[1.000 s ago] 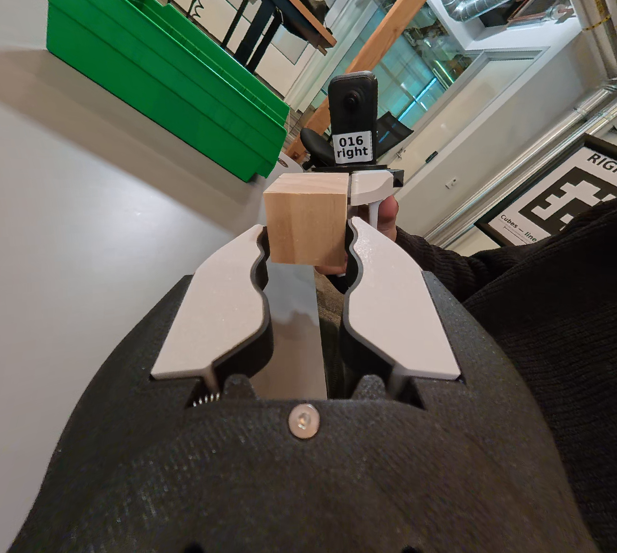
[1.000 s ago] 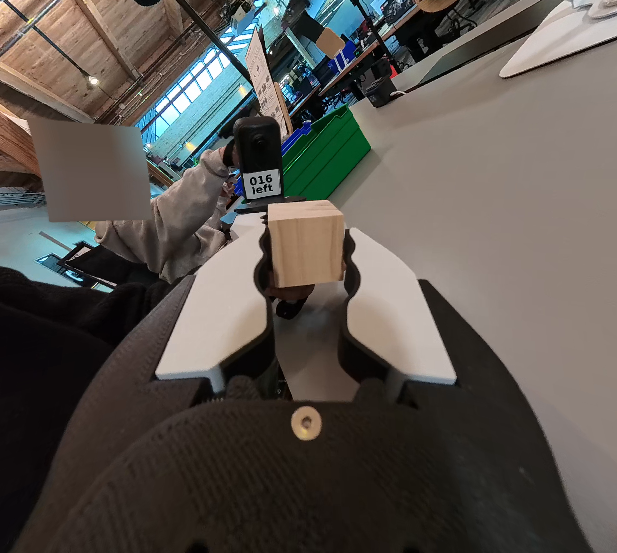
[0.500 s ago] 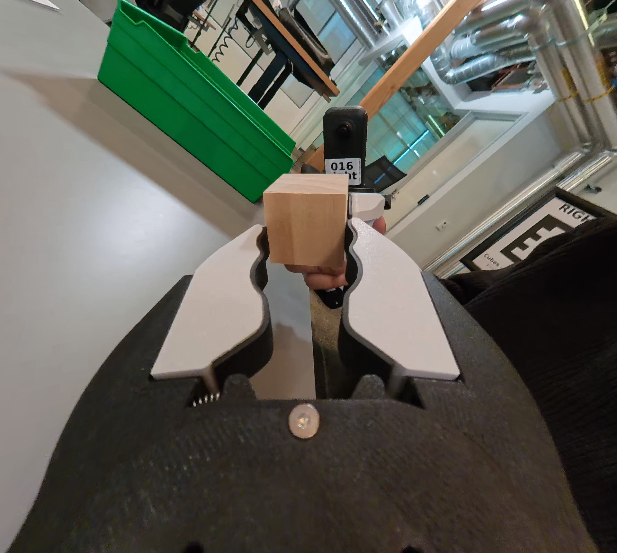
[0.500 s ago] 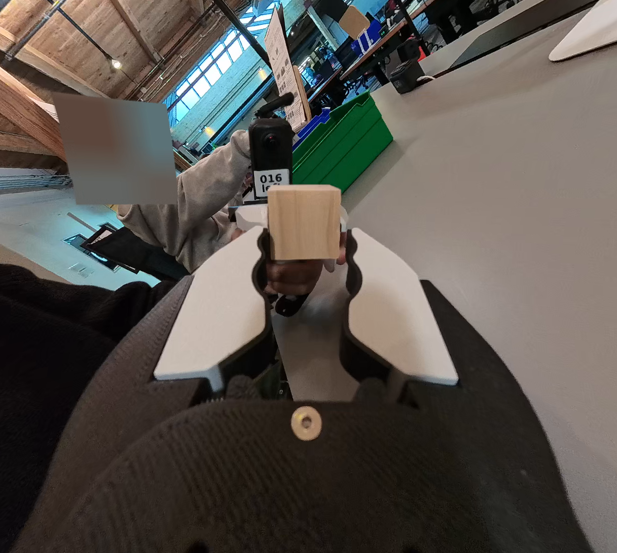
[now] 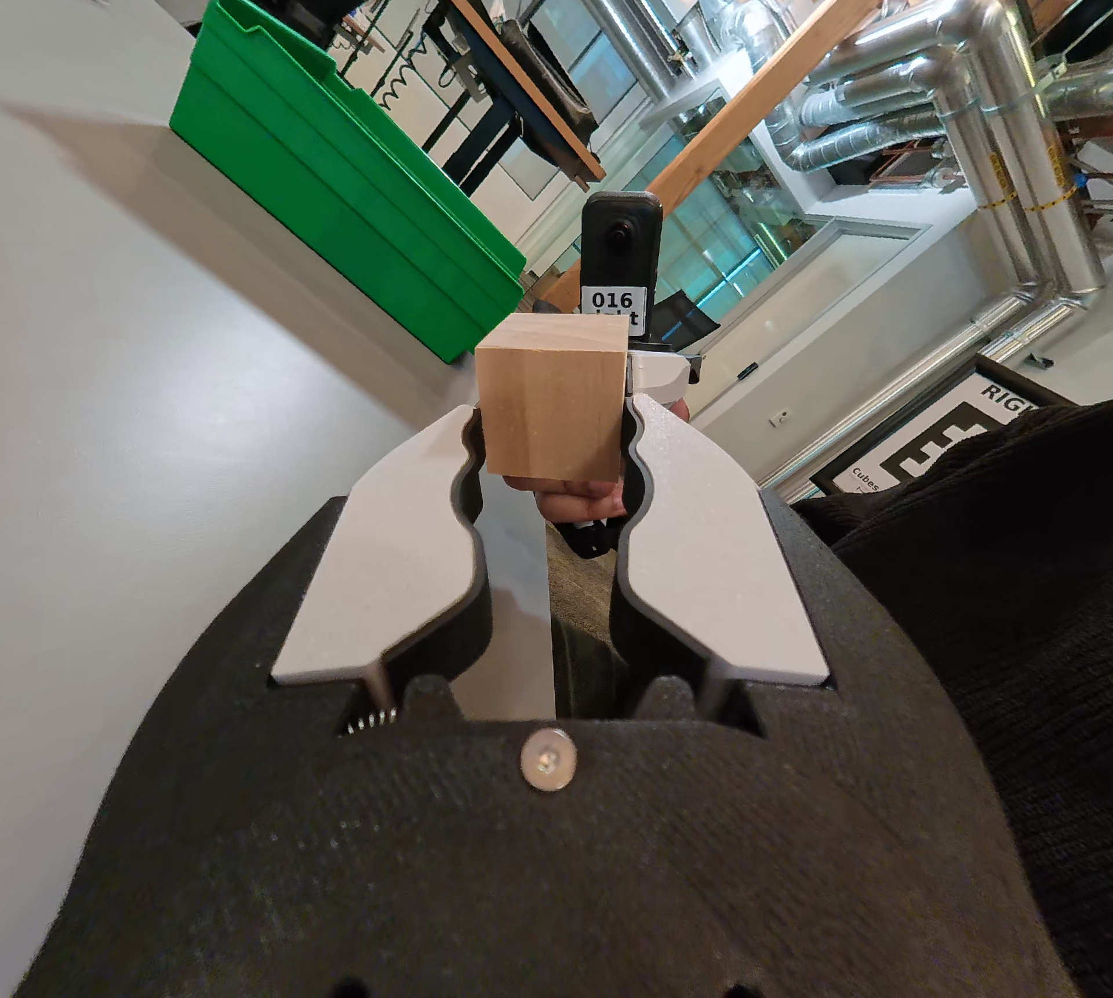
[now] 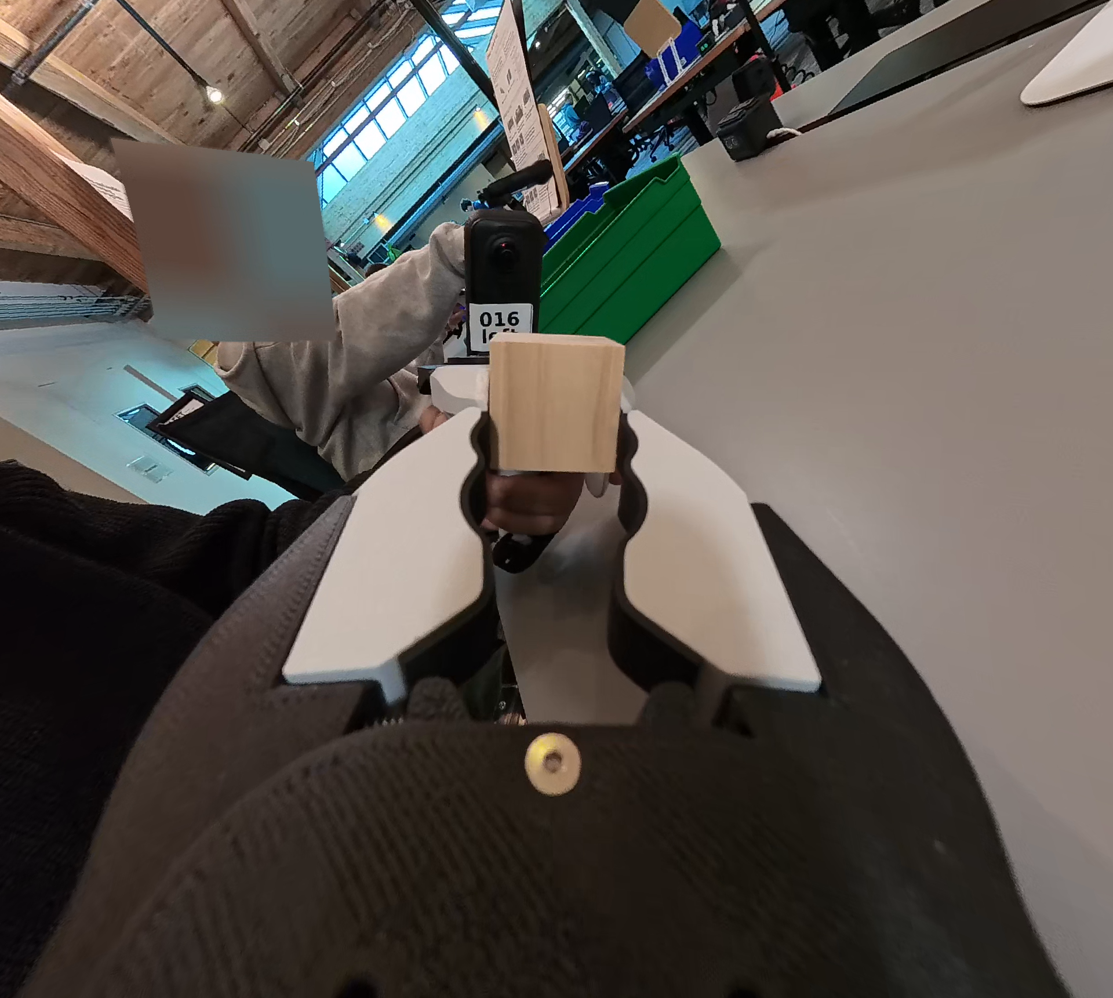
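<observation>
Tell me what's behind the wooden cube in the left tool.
Behind the cube held in the left tool: the right tool with its black camera, and fingers showing below. The cube hides the right tool's tips and anything they grip.

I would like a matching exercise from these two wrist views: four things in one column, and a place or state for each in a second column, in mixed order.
Things:
1. wooden cube
2. green bin
3. right gripper
4. small black box

Places or states:
A. on the grey table, at its far edge
B. shut on a pale wooden block
C. between the left gripper's jaws
D. on the table beyond the bin

Pairs: 1-C, 2-A, 3-B, 4-D
</observation>
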`<act>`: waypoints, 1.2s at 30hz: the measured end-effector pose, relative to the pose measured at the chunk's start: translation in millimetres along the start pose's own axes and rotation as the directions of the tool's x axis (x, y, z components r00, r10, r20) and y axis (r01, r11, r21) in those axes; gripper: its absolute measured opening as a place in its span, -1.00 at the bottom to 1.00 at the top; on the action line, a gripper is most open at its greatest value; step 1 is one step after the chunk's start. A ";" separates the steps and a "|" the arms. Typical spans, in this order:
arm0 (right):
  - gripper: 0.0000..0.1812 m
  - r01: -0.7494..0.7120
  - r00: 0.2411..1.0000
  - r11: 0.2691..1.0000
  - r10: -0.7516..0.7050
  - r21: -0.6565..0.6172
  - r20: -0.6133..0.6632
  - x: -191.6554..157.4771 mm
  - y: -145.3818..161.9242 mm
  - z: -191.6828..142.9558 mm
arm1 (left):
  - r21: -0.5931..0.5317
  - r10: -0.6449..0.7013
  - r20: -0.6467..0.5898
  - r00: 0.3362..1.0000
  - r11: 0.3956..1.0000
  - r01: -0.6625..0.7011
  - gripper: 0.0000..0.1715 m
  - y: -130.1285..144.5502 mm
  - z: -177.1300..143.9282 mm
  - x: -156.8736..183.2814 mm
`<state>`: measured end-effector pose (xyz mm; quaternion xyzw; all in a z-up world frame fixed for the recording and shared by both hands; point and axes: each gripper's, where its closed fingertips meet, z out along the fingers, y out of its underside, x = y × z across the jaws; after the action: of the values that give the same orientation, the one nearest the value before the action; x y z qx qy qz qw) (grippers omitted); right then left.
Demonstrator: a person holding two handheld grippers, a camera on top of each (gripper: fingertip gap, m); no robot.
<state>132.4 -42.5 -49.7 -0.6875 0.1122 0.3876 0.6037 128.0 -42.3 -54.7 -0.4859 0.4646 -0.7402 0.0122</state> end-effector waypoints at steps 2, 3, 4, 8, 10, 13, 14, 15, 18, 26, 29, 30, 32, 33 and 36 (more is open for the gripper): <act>-0.55 0.000 1.000 1.000 0.000 -0.003 0.002 0.1 0.6 0.1 | -0.003 0.005 0.003 1.000 1.000 -0.005 -0.48 0.4 -0.3 -0.3; -0.55 0.000 1.000 1.000 0.000 -0.004 0.001 0.3 0.6 0.1 | -0.003 0.006 0.003 1.000 1.000 -0.006 -0.48 0.5 -0.2 -0.3; -0.55 0.001 1.000 1.000 -0.001 -0.005 0.000 0.2 0.6 -0.1 | -0.002 0.007 0.002 1.000 1.000 -0.007 -0.48 0.5 -0.2 -0.2; -0.55 0.025 1.000 1.000 -0.025 -0.004 -0.017 0.2 -0.8 -0.6 | 0.014 0.014 0.011 1.000 1.000 -0.014 -0.47 -1.3 0.0 -0.6; -0.55 0.057 0.997 0.998 -0.058 -0.016 -0.053 4.3 -0.7 -2.0 | 0.029 0.049 0.066 0.997 0.998 -0.051 -0.40 -4.3 -1.6 -6.2; -0.55 0.108 0.987 0.992 -0.115 -0.069 -0.109 12.1 0.2 -5.5 | 0.041 0.077 0.161 0.984 0.996 -0.085 -0.30 -9.8 -7.3 -18.9; -0.55 0.123 0.982 0.990 -0.132 -0.075 -0.132 15.1 -1.0 -7.1 | 0.036 0.079 0.171 0.982 0.996 -0.087 -0.29 -10.0 -8.6 -20.9; -0.55 0.137 0.977 0.988 -0.148 -0.075 -0.152 17.5 -2.8 -9.0 | 0.027 0.078 0.179 0.981 0.996 -0.085 -0.29 -9.5 -9.5 -22.8; -0.55 0.172 0.961 0.982 -0.184 -0.074 -0.206 23.5 -8.6 -14.5 | 0.011 0.079 0.201 0.976 0.996 -0.083 -0.28 -6.7 -10.1 -28.4; -0.55 0.225 0.940 0.971 -0.239 -0.085 -0.241 25.9 -20.5 -25.2 | -0.023 0.082 0.215 0.973 0.997 -0.079 -0.30 -1.9 -9.7 -33.5; -0.55 0.329 0.906 0.943 -0.333 -0.061 -0.262 14.2 -60.1 -50.1 | -0.030 0.110 0.232 0.967 0.994 -0.106 -0.31 -4.2 -14.0 -33.9; -0.55 0.383 0.876 0.921 -0.388 -0.075 -0.286 11.3 -78.6 -65.7 | -0.028 0.119 0.237 0.964 0.993 -0.116 -0.33 -4.9 -15.9 -34.1; -0.55 0.472 0.770 0.860 -0.510 -0.195 -0.384 19.8 -115.7 -107.0 | -0.028 0.130 0.233 0.964 0.992 -0.127 -0.39 -5.2 -17.8 -33.3; -0.55 0.482 0.707 0.829 -0.559 -0.284 -0.433 29.2 -132.5 -130.9 | -0.036 0.135 0.224 0.965 0.991 -0.130 -0.44 -4.5 -17.8 -32.2; -0.55 0.378 0.606 0.758 -0.636 -0.531 -0.477 63.0 -163.8 -200.6 | -0.084 0.160 0.232 0.959 0.986 -0.144 -0.48 -0.3 -18.9 -32.4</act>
<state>356.5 -166.4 24.1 -0.8807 0.0273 -0.0450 0.4708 131.4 -14.1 -79.2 -0.5340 0.5201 -0.6577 0.1087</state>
